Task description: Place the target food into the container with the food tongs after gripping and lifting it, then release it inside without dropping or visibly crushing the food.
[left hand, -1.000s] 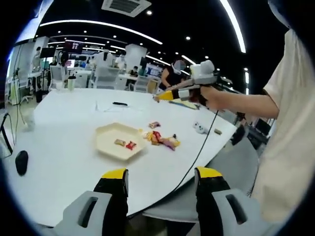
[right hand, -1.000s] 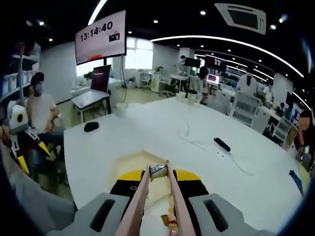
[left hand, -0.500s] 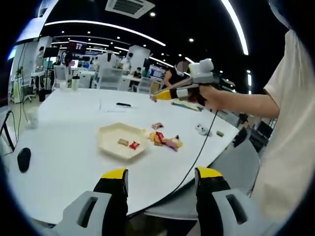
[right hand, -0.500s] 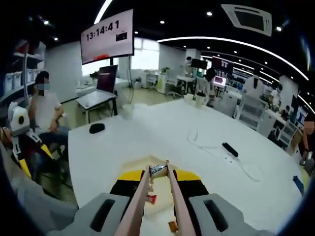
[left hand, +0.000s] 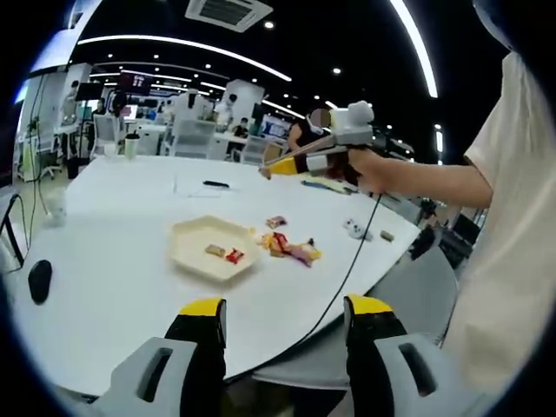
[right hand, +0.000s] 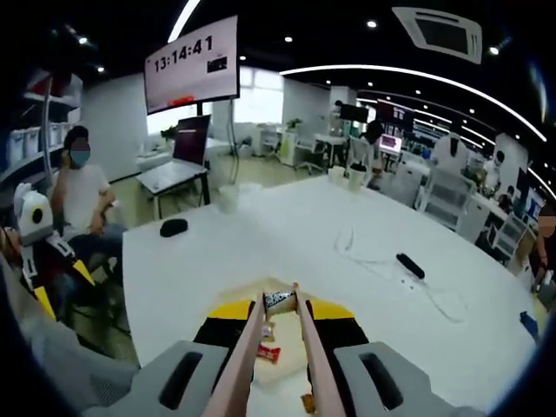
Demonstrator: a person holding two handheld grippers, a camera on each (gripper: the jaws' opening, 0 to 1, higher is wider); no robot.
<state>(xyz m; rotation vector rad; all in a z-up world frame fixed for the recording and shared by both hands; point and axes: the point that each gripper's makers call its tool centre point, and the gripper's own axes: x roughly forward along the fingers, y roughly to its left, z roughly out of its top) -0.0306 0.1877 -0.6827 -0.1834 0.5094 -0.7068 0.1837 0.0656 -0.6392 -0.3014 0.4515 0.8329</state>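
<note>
Right gripper view: your right gripper [right hand: 281,323] clamps the food tongs [right hand: 280,347], pinching a wrapped snack [right hand: 279,301], seemingly above the container [right hand: 246,289]. Lower before easing off. Left gripper [left hand: 283,330] gapes idle.

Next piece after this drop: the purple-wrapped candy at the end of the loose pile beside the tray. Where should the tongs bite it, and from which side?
Judging from the left gripper view, grip the purple-wrapped candy across its narrow middle, coming from above on the side away from the tray. It lies flat on the table at the pile's outer edge, so that side looks unobstructed, while other candies crowd the tray side.
</note>
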